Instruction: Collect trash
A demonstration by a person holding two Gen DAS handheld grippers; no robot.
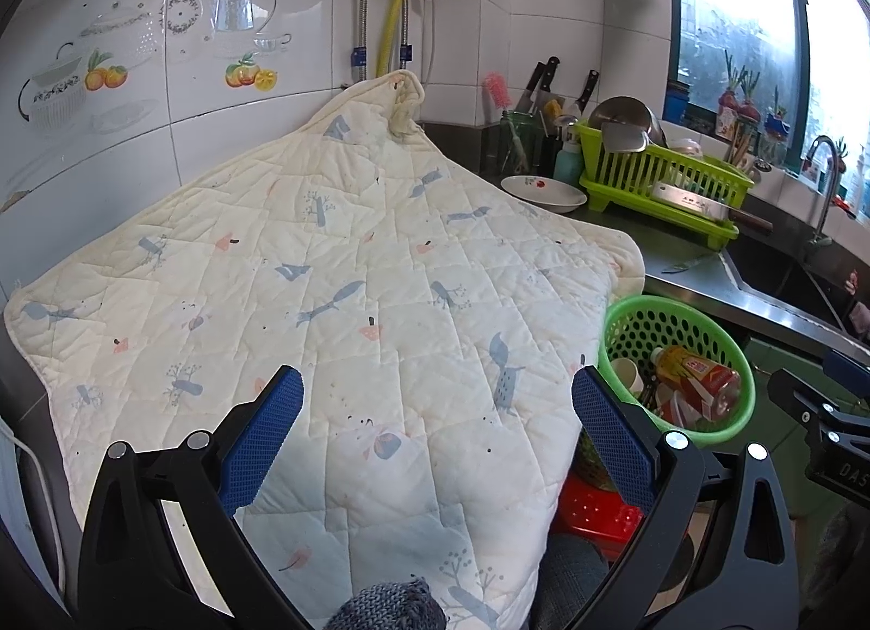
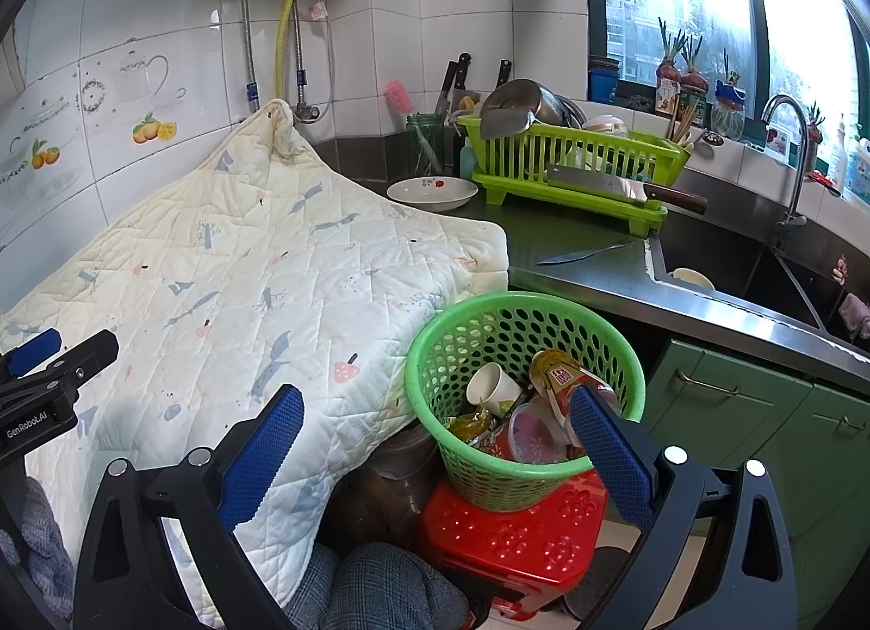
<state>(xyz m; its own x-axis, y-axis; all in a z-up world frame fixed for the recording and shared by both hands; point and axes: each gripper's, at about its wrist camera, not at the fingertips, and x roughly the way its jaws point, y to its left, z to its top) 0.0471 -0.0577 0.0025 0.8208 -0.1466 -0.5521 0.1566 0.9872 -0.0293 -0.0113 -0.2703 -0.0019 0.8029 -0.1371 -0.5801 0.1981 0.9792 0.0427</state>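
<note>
Held wide apart and empty at lower centre: jaws of right gripper (image 2: 437, 434), just above green basket (image 2: 462, 467). Sat on red stool (image 2: 516, 532), lower right of centre, filled with paper cup (image 2: 492, 388), bottle (image 2: 560, 374), possibly wrappers. Likewise spread, left gripper (image 1: 437, 412) over quilted cloth (image 1: 337, 271) covering tabletop (image 2: 576, 249).

A home kitchen: white wall tiles (image 2: 462, 5) printed with teapots and fruit, a steel bench (image 2: 587, 249) with a sink (image 2: 723, 260) and tap (image 2: 788, 141) under the window, a green dish rack (image 2: 571, 168) holding pans, and knives (image 2: 457, 81) standing in the back corner.
</note>
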